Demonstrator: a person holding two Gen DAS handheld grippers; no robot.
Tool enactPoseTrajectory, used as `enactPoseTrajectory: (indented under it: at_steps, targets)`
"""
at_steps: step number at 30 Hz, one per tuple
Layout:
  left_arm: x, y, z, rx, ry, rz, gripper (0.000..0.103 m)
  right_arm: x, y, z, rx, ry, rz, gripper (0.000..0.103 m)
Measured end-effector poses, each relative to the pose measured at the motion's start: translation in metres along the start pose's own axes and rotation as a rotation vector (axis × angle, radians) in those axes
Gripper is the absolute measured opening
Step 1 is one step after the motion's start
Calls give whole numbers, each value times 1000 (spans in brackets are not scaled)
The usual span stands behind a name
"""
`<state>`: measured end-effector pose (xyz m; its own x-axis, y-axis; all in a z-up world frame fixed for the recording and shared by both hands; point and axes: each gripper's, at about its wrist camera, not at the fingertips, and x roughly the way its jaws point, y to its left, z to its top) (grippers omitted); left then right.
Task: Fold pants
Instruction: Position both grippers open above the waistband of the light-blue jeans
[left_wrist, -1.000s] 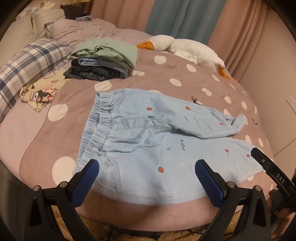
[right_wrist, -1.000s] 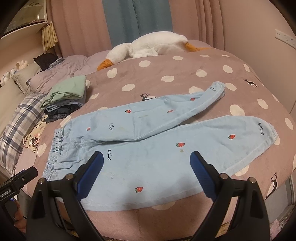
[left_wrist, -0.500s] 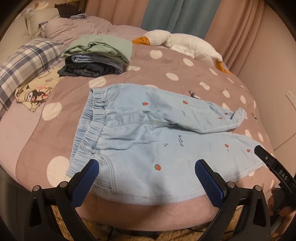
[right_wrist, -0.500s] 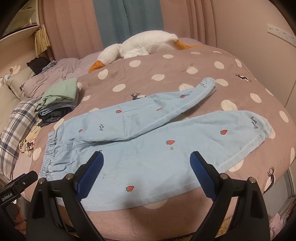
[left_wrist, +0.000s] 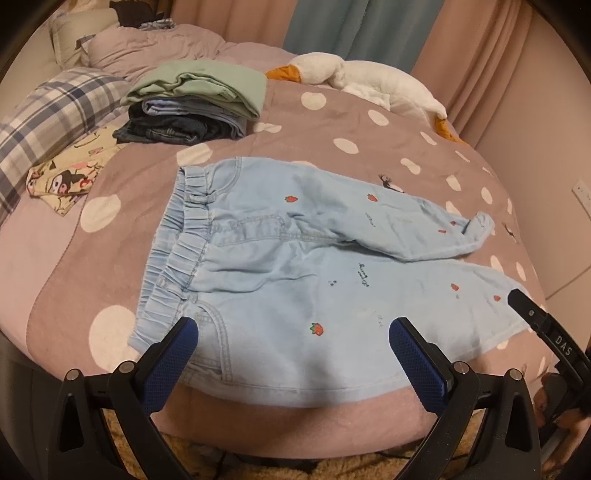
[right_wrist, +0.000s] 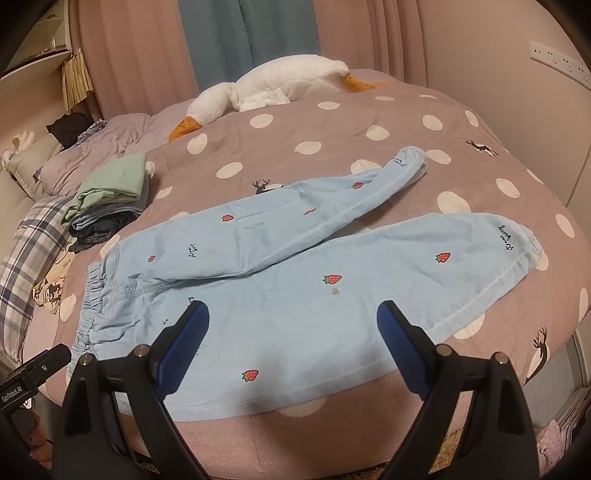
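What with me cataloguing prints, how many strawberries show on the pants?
7 strawberries in the right wrist view: four on the far leg, three on the near leg of the pants; folds may hide more.

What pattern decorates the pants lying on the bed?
Small red strawberries on light blue denim pants, clearest in the right wrist view.

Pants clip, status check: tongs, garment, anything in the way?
Left tongs open, right tongs open, both empty. Pants flat on the bed, unfolded, legs splayed. Folded stack and plush goose well apart.
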<state>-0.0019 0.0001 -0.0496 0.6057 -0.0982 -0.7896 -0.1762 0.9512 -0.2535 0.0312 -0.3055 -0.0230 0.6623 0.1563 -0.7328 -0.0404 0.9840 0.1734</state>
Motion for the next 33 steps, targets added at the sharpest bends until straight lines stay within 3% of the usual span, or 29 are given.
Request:
enactPoseTrajectory:
  at_steps: [33]
  targets:
    - [7,16,0,-68,35,4,103,10,-6,-2,12,22,-3,91]
